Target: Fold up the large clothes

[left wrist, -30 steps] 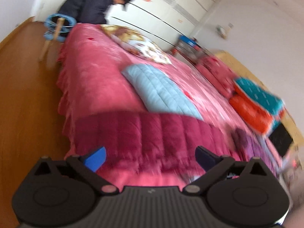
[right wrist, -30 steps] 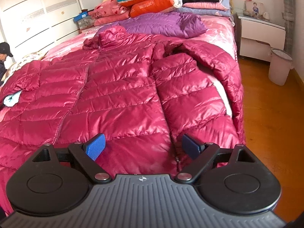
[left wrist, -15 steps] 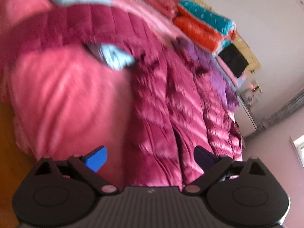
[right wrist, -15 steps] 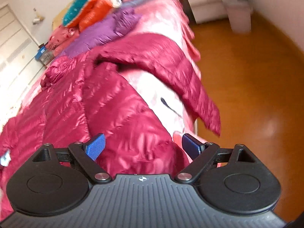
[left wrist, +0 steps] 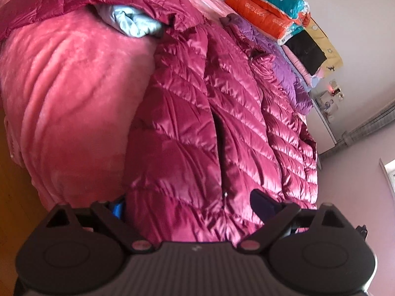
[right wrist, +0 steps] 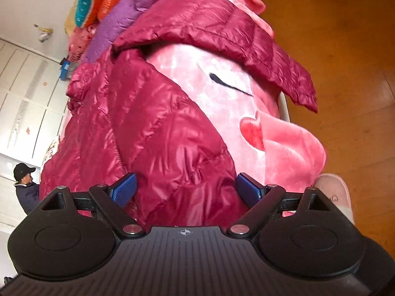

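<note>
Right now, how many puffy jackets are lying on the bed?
3. The big magenta jacket is spread across the near end, a purple one lies beyond it towards the folded quilts, and a light blue one peeks from under the magenta jacket's edge. Others may be hidden.

Glossy magenta quilted jacket point(left wrist: 187, 113) on a pink blanket point(right wrist: 222, 83) printed with a red heart point(right wrist: 253, 133).

**Room and Background**

You face a bed covered by a pink plush blanket point(left wrist: 74, 103). Folded quilts point(left wrist: 269, 7) are stacked at its head. The floor point(right wrist: 345, 37) is orange-brown wood. White wardrobe doors point(right wrist: 24, 98) line one wall.
</note>
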`<state>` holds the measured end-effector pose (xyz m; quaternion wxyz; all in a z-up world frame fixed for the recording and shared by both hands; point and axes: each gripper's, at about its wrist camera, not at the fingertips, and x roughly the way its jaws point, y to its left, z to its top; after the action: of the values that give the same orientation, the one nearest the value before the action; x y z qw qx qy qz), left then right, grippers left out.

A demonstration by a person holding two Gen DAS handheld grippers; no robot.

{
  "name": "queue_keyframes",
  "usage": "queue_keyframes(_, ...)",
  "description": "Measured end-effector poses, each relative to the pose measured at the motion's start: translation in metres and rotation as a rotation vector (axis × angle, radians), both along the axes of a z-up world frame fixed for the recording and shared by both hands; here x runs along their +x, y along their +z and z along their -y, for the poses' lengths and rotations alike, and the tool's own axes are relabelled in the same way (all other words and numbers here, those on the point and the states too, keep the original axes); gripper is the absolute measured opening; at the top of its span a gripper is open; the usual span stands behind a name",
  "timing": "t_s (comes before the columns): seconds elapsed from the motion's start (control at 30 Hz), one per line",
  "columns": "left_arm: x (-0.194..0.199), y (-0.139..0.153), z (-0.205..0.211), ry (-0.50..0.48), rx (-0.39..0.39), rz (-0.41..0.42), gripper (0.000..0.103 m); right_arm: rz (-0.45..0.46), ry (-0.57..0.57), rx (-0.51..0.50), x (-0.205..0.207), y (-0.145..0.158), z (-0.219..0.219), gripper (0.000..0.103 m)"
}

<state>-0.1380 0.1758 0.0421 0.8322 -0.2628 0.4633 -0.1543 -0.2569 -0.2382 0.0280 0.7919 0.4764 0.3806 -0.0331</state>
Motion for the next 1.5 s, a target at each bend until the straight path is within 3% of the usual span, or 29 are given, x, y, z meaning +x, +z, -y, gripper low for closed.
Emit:
queue_keyframes(0.27, -0.007, -0.003, 0.013, 0.008, 0.011, -0.022, 0.092, 0.035, 0.1, -0.002, -0.004, 0.012, -0.017, 0.101)
queue_keyframes(0.43, -0.011, 0.0, 0.019, 0.009, 0.067, -0.023, 0.07, 0.095, 0.116, -0.037, -0.01, 0.025, -0.025, 0.074)
queue_keyframes(0.6, -0.018, 0.007, 0.027, -0.013, 0.095, 0.0, 0.031, 0.161, 0.116, -0.052, -0.024, 0.039, -0.027, 0.044)
queue_keyframes(0.7, -0.022, 0.011, 0.036, -0.034, 0.124, 0.009, 0.024, 0.188, 0.113, -0.06, -0.03, 0.047, -0.025, 0.038)
queue_keyframes(1.0, -0.027, 0.018, 0.034, -0.072, 0.182, -0.002, 0.02, 0.167, 0.081, -0.15, -0.048, 0.064, -0.031, 0.029)
queue_keyframes(1.17, -0.022, 0.025, 0.035, -0.064, 0.195, 0.013, 0.023, 0.132, 0.113, -0.221, -0.039, 0.064, -0.037, 0.034)
queue_keyframes(1.23, -0.026, 0.037, 0.037, -0.066, 0.216, 0.038, 0.026, 0.129, 0.114, -0.224, -0.038, 0.064, -0.037, 0.053)
queue_keyframes(1.27, -0.028, 0.044, 0.037, -0.07, 0.224, 0.049, 0.037, 0.124, 0.103, -0.228, -0.038, 0.065, -0.036, 0.085)
queue_keyframes(1.3, -0.031, 0.051, 0.037, -0.075, 0.234, 0.063, 0.049, 0.131, 0.092, -0.231, -0.039, 0.067, -0.035, 0.102)
queue_keyframes(1.37, -0.037, 0.068, 0.039, -0.078, 0.267, 0.092, 0.06, 0.163, 0.08, -0.23, -0.042, 0.071, -0.032, 0.102)
queue_keyframes(1.5, -0.048, 0.11, 0.045, -0.09, 0.32, 0.175, 0.062, 0.187, 0.028, -0.203, -0.054, 0.083, -0.022, 0.102)
